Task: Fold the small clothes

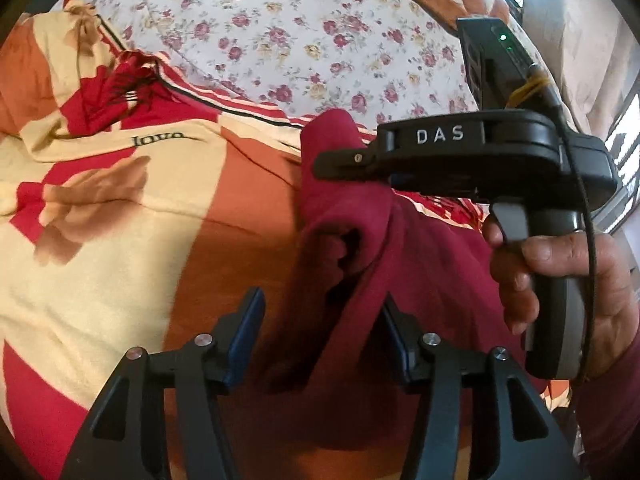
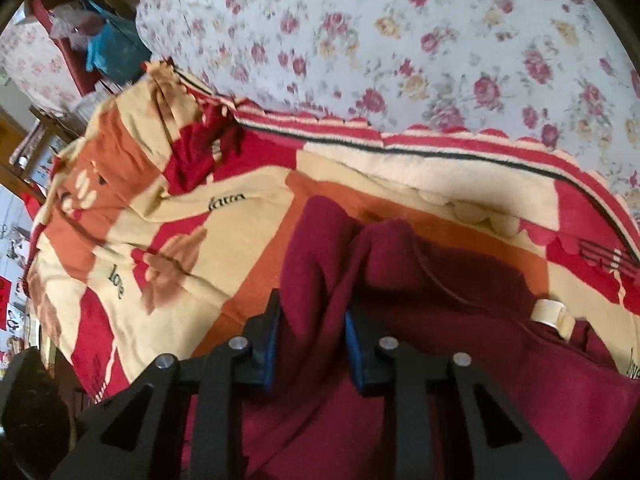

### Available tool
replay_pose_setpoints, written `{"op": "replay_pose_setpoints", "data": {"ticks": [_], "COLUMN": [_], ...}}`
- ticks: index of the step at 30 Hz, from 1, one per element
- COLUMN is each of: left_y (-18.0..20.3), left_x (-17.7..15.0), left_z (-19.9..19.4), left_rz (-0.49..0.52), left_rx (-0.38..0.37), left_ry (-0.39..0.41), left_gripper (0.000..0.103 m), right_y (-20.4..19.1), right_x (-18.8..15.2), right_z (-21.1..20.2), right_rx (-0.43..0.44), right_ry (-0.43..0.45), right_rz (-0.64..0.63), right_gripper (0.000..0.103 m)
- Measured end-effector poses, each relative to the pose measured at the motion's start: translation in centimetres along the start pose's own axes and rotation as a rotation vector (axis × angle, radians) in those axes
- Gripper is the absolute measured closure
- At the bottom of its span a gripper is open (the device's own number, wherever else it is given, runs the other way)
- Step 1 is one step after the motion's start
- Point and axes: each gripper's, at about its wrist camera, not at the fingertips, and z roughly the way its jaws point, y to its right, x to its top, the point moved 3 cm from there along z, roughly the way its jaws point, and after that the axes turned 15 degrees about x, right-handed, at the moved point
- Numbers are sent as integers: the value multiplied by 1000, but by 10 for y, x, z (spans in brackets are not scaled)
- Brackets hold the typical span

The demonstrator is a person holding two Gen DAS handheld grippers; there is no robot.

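Note:
A dark maroon garment (image 1: 404, 264) lies bunched on the blanket, with one fold pulled up. In the left wrist view my right gripper (image 1: 332, 160) comes in from the right, seen side-on, pinching that raised fold at its tip. The right wrist view shows its blue pads pressed on a ridge of the maroon garment (image 2: 460, 280), right gripper (image 2: 312, 336) shut on it. A cream label (image 2: 548, 312) shows on the cloth to the right. My left gripper (image 1: 322, 324) stands wide open low in its view, the hanging cloth partly between its fingers and brushing the right pad (image 1: 394, 332).
The garment rests on a cream, orange and red blanket (image 1: 120, 208) printed with "love". Behind it spreads a white floral sheet (image 1: 280, 32). A person's hand (image 1: 560, 276) grips the right gripper's handle. Furniture and clutter (image 2: 100, 40) stand beyond the bed's left edge.

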Motion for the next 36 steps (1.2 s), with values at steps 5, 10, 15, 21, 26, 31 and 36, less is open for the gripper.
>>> {"op": "replay_pose_setpoints", "data": {"ticks": [5, 10, 15, 21, 26, 31, 36], "left_y": [16, 46, 88, 150, 202, 243, 269], "left_x": [-1, 3, 5, -1, -16, -35, -51], "left_z": [-13, -37, -52, -63, -62, -48, -34], "left_rz": [40, 78, 129, 235, 315, 373, 409], "left_rx": [-39, -55, -72, -94, -119, -122, -109], "left_ry": [20, 47, 60, 59, 35, -2, -37], "left_gripper": [103, 103, 103, 103, 103, 103, 103], "right_y": [2, 5, 15, 46, 80, 114, 142], "right_x": [-6, -13, -27, -54, -84, -110, -130], "right_z": [-21, -68, -119, -183, -221, -240, -247], "right_rx": [16, 36, 39, 34, -3, -11, -12], "right_ry": [38, 90, 148, 227, 256, 278, 291], "right_rz": [13, 15, 18, 63, 104, 163, 210], "right_gripper": [80, 82, 83, 84, 85, 86, 87]}}
